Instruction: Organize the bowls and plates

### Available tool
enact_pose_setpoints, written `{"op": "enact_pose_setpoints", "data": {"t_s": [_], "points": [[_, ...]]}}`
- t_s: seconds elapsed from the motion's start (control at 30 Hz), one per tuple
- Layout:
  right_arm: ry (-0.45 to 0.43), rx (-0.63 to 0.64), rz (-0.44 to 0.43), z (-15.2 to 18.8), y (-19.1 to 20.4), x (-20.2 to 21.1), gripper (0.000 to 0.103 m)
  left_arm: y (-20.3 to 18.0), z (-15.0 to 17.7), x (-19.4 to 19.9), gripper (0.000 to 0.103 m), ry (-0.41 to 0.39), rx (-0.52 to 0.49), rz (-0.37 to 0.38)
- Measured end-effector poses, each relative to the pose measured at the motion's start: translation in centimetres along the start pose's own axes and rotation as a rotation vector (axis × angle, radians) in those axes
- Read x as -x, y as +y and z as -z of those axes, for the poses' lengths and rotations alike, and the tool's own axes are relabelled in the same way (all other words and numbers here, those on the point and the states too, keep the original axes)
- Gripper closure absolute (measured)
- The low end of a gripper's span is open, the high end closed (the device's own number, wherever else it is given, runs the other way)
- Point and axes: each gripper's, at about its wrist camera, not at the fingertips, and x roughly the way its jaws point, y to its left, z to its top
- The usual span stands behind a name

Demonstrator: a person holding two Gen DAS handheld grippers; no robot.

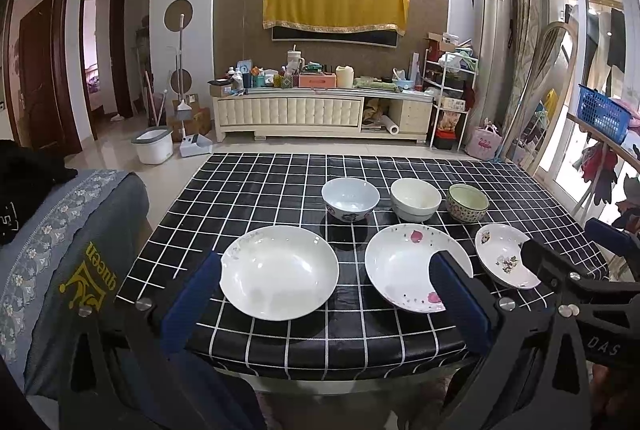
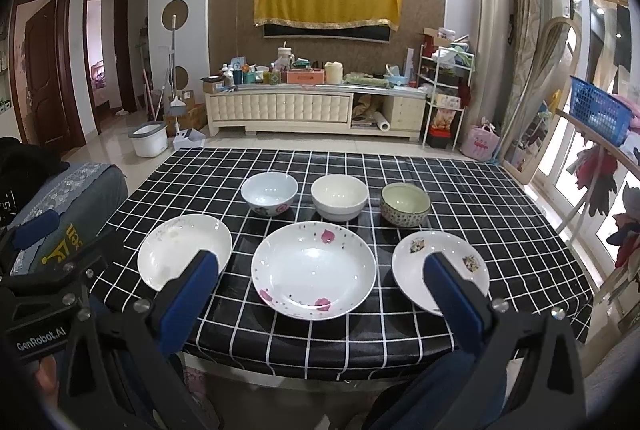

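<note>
Left wrist view first: the left gripper (image 1: pixel 326 288) hangs above the near edge of the tabletop (image 1: pixel 280 174), fingers (image 1: pixel 192 294) spread wide and holding nothing. Framed between them sits the plain plate (image 1: pixel 279 272), near the front edge. Just right of it lies the petal plate (image 1: pixel 404 266), partly hidden behind the right-hand finger. Further right is the small plate (image 1: pixel 500 256), with the other gripper's black frame crossing in front of it. Behind the plates runs a row of three bowls, each apart from its neighbour: the white bowl (image 1: pixel 350 199), the cream bowl (image 1: pixel 416 205) and the patterned bowl (image 1: pixel 467 208). A grey cushion (image 1: pixel 64 250) sits to the left, off the tabletop.

Over to the right wrist view: the right gripper (image 2: pixel 320 286) also hovers at the near edge, fingers (image 2: pixel 454 290) released, gripping nothing. The petal plate (image 2: pixel 314 270) lies squarely between them. The plain plate (image 2: pixel 180 250) is to the left, the small plate (image 2: pixel 440 270) to the right, each partly behind a finger. Same back row: white bowl (image 2: pixel 269 193), cream bowl (image 2: pixel 339 197), patterned bowl (image 2: pixel 405 204). All six dishes stand upright, none stacked.
</note>
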Motion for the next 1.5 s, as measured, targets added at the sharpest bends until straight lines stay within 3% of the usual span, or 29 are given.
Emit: {"op": "enact_pose_setpoints", "data": {"t_s": [1.5], "points": [[0.012,-0.004,-0.020,0.08,-0.56,-0.03,0.000,-0.40,-0.33,-0.19,0.000,0.020,-0.017,0.017]]}}
